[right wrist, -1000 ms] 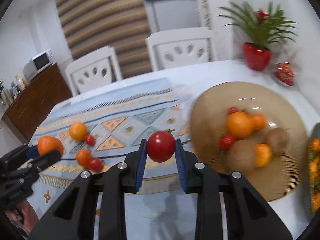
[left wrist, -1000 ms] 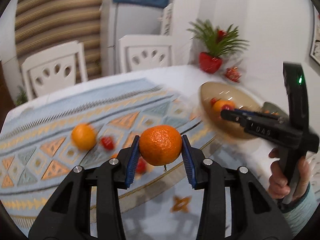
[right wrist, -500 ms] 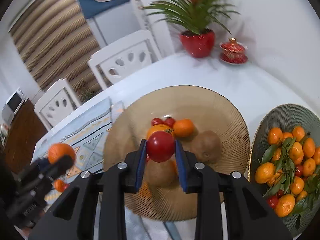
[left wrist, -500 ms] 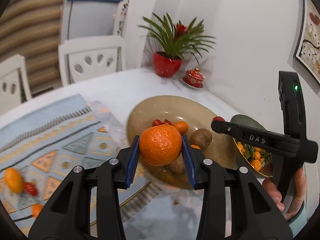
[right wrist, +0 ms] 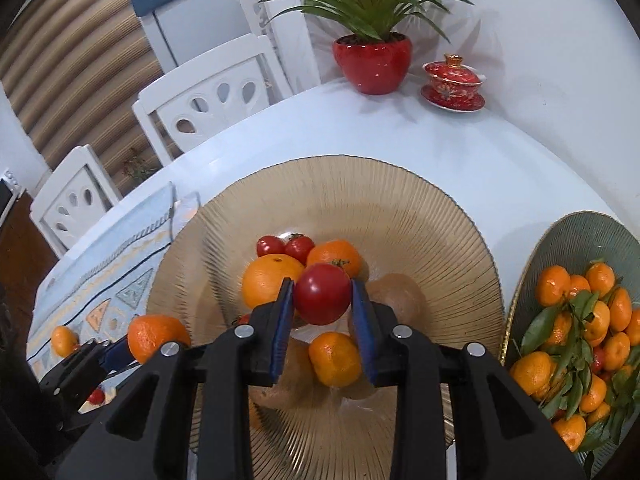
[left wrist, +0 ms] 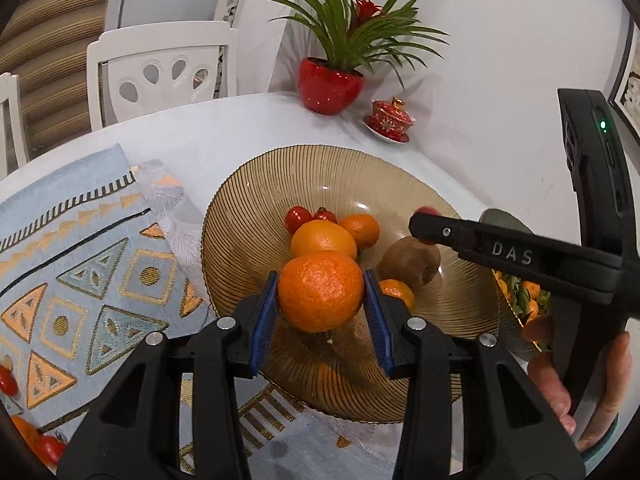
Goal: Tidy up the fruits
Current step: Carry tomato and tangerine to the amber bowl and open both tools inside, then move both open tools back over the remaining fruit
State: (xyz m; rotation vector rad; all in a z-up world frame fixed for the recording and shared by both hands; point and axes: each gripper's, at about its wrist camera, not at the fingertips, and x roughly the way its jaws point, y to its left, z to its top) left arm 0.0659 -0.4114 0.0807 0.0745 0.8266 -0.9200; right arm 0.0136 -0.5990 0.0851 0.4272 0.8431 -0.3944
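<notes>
Left wrist view: left gripper now over amber bowl, not the mat; jaws opening, mandarin between them.
Right gripper: jaws opening, tomato between them.
Meaning: both fruits about to drop in.

— Where does the left gripper stand relative to the amber ribbed bowl?

— Above its near rim, tilted downward, jaws opening, an orange between the blue pads.

— And the right gripper?

— Over the bowl's middle, angled down, jaws opening around a tomato. A hand grips its handle beside the bowl's right edge.
</notes>
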